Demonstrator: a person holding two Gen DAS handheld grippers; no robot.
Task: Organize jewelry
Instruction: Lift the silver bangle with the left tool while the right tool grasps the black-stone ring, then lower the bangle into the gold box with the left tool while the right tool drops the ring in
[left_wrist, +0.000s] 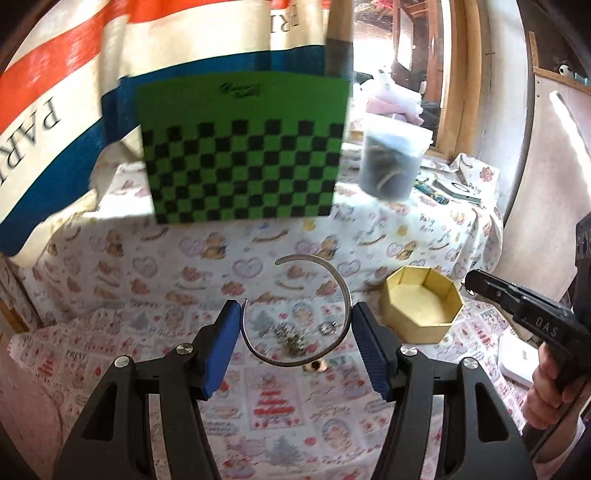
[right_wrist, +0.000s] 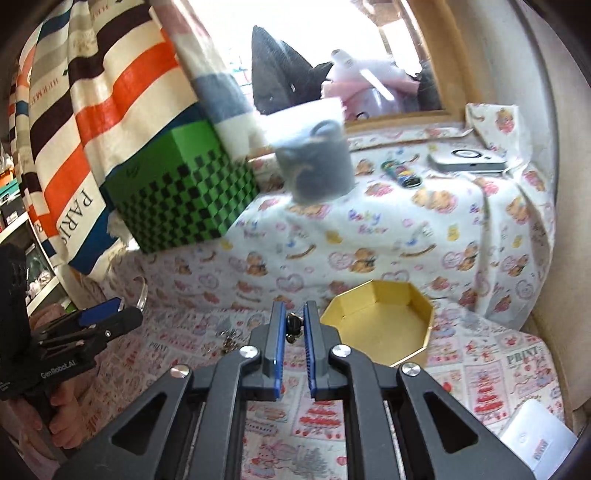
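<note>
Two blue-padded fingers of the left tool (left_wrist: 295, 334) stand wide apart in the left wrist view, with a thin silver open bangle (left_wrist: 334, 280) spanning the gap between them, its curve touching the inner faces of both pads, so the bangle sits braced across the spread tool. Beneath it, on the cartoon-printed tablecloth (left_wrist: 184, 266), lies a small heap of silver and dark jewelry pieces (left_wrist: 290, 334). To the right of the tool rests an open gold octagonal box (left_wrist: 421, 304), and beyond that the black right tool (left_wrist: 471, 282) reaches in from the edge. Only this view shows the bangle's full loop. From the right wrist view, the right tool (right_wrist: 294, 325) is narrowed onto a small dark jewelry piece (right_wrist: 294, 322) pinched near its tips, just left of the gold box (right_wrist: 384, 328). The jewelry heap (right_wrist: 229, 338) lies lower left of it, and the left tool (right_wrist: 110, 314) appears at the left edge with a clear curved band (right_wrist: 142, 295) beside its tip.
</note>
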